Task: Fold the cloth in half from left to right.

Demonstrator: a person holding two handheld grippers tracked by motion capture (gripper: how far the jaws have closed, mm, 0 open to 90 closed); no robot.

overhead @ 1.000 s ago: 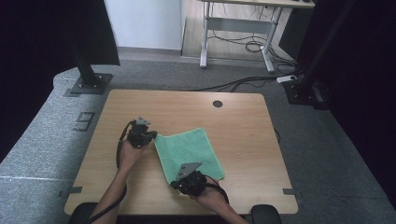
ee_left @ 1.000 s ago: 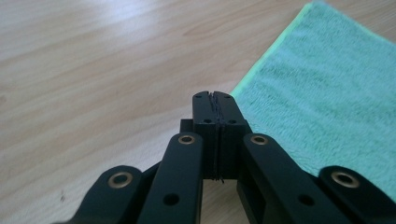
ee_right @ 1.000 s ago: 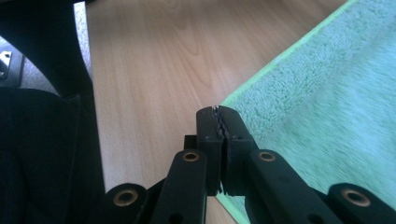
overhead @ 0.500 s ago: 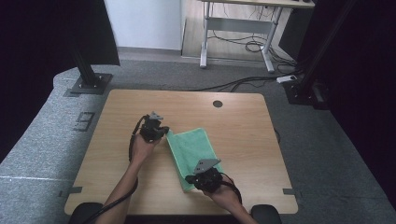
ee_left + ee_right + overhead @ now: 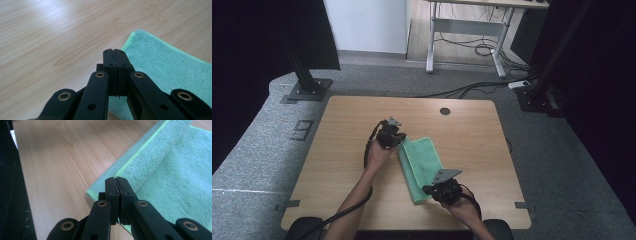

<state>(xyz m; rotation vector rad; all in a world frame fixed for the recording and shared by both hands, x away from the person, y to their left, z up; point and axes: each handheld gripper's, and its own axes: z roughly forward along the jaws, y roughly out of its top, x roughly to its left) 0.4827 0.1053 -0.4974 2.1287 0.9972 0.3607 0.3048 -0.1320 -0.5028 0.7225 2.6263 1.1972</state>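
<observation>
A green towel (image 5: 422, 160) lies on the wooden table (image 5: 337, 135), partly folded into a narrow strip that runs from the middle toward the near edge. My left gripper (image 5: 400, 139) is at the towel's far left corner, jaws pressed together, with towel (image 5: 170, 67) under and right of the tips (image 5: 115, 51). My right gripper (image 5: 428, 190) is at the near end. Its jaws (image 5: 116, 179) are shut on the edge of a raised fold (image 5: 155, 152) of towel, which rolls over the flat layer (image 5: 182, 185).
A round cable hole (image 5: 445, 111) sits near the table's far edge. Black stand bases rest on the grey carpet at far left (image 5: 307, 90) and far right (image 5: 537, 100). Cables (image 5: 472, 90) and a desk frame (image 5: 462, 30) lie behind the table.
Both grippers have moved to the right across the table with the towel's left edge. The towel has gone from a wide spread sheet to a narrower folded strip.
</observation>
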